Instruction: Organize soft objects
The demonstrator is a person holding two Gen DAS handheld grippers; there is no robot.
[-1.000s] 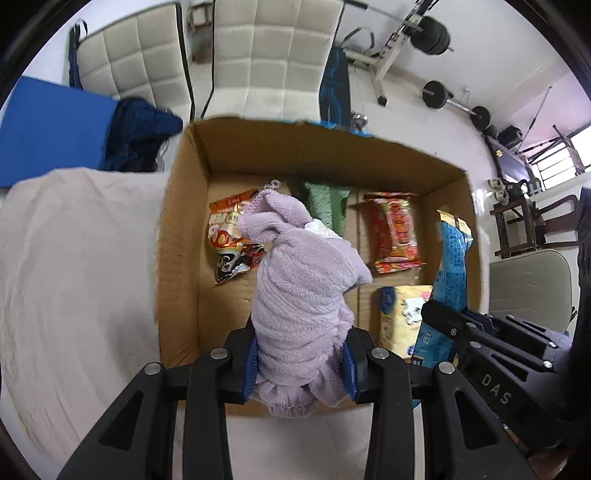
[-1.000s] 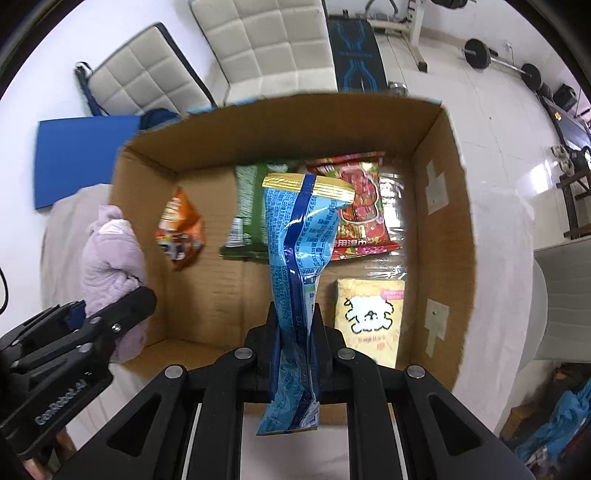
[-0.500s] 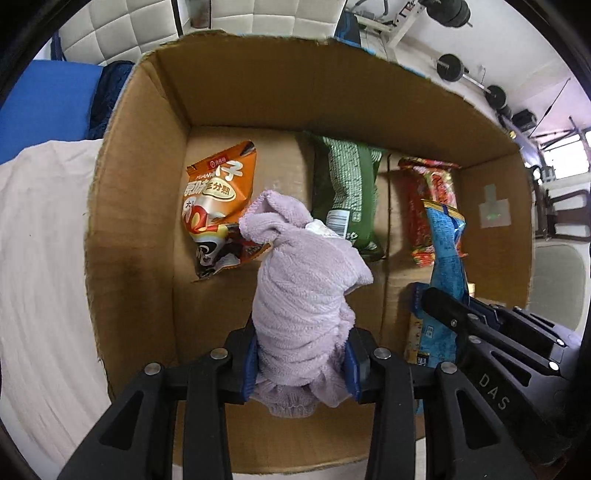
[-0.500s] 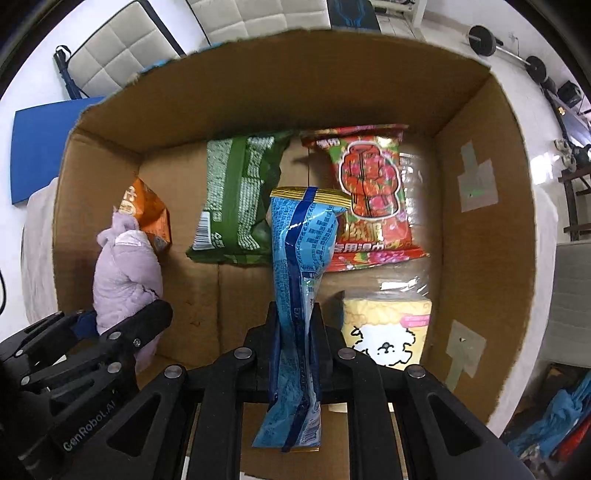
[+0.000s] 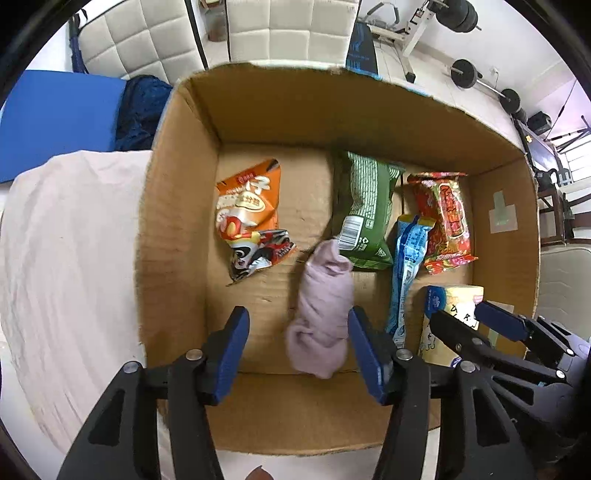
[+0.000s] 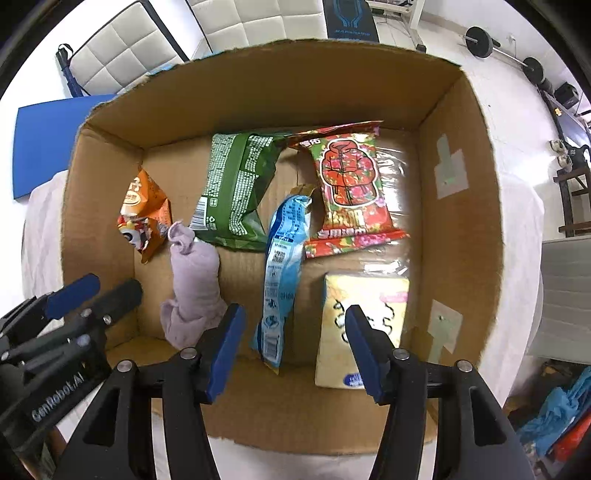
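A lilac rolled cloth [image 5: 323, 306] lies on the floor of the cardboard box [image 5: 173, 206], just in front of my open left gripper [image 5: 295, 350]; it also shows in the right wrist view [image 6: 194, 288]. A blue snack packet [image 6: 282, 269] lies in the box in front of my open right gripper [image 6: 293, 349]; it also shows in the left wrist view [image 5: 406, 273]. Both grippers hover over the box's near edge, holding nothing. The right gripper appears at the left wrist view's right edge [image 5: 491, 332].
In the box [image 6: 461, 229] also lie an orange packet [image 5: 251, 210], a green packet [image 5: 364, 206], a red packet [image 5: 445, 221] and a yellow tissue pack [image 6: 362, 321]. The box sits on a white cloth-covered table [image 5: 66, 258]. Chairs [image 5: 291, 26] and weights stand behind.
Both grippers have opened. The lilac cloth and the blue packet have dropped from the fingers onto the box floor. Both grippers had moved forward over the box before that.
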